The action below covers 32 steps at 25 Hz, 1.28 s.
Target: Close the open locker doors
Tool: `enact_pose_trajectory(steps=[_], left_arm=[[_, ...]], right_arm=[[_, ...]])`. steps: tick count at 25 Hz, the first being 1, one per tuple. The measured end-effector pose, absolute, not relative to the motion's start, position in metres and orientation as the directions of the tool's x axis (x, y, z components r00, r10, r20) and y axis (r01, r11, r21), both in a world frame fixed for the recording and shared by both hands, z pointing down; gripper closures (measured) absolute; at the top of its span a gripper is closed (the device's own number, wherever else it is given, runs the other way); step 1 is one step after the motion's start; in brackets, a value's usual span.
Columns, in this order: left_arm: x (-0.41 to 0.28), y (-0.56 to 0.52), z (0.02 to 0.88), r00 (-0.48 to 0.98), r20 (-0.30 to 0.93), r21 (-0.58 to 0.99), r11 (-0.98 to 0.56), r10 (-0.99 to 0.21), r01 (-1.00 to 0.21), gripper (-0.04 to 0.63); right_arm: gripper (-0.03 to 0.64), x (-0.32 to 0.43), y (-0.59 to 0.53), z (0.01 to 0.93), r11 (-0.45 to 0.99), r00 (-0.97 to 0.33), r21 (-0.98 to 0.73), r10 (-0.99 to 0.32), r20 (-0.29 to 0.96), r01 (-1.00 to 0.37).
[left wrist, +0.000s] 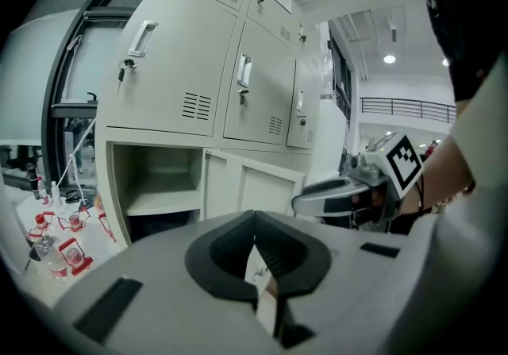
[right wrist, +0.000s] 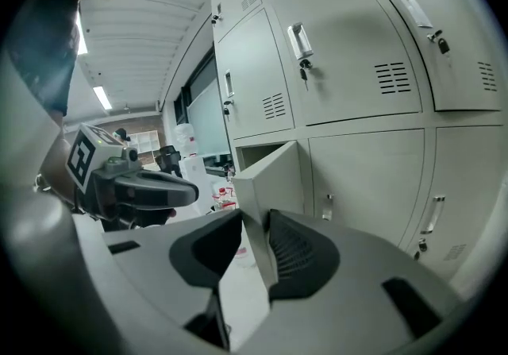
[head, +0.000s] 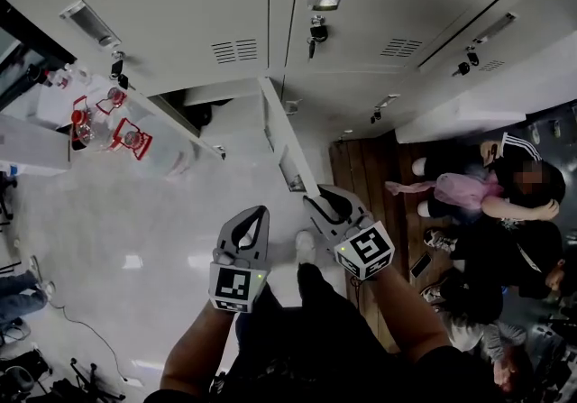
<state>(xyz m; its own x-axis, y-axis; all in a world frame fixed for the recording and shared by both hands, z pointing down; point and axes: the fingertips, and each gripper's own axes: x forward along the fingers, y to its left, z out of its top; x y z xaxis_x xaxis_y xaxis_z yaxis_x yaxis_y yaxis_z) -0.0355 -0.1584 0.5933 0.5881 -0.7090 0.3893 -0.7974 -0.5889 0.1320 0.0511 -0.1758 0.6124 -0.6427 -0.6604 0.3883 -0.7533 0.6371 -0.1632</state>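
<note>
Right gripper view: free edge of open door [right wrist: 274, 179] pinched between jaws of right gripper [right wrist: 254, 217]. Left gripper view only: bare lower compartment [left wrist: 155, 179] behind door, bottom row. Left gripper [left wrist: 254, 215] closed tight, empty; in head view, just beside right one.

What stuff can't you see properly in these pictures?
- Under the locker shelf: left gripper view, too dark.
- Labels on the bottles: head view, too small.
- Whether the right tool squeezes the door: right gripper view, the door edge fills the gap between its pads.
</note>
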Motion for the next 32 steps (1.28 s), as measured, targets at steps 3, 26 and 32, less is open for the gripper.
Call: enact_pose_trajectory(steps=[3, 26, 32], left_arm=[[-0.049, -0.159, 0.592, 0.573, 0.386, 0.132, -0.572, -0.723, -0.81, 0.591], [-0.174, -0.163, 0.595, 0.451, 0.393, 0.127, -0.439, -0.801, -0.889, 0.591], [-0.197, -0.17, 0.595, 0.448, 0.392, 0.126, -0.435, -0.804, -0.892, 0.591]], right_arm=[[0.503, 0.027, -0.171, 0.612, 0.667, -0.67, -0.165, -0.633, 0.388, -0.726], [0.465, -0.134, -0.202, 0.613, 0.78, -0.775, -0.173, -0.517, 0.362, -0.601], [0.443, -0.164, -0.223, 0.614, 0.783, -0.778, -0.168, -0.519, 0.353, -0.599]])
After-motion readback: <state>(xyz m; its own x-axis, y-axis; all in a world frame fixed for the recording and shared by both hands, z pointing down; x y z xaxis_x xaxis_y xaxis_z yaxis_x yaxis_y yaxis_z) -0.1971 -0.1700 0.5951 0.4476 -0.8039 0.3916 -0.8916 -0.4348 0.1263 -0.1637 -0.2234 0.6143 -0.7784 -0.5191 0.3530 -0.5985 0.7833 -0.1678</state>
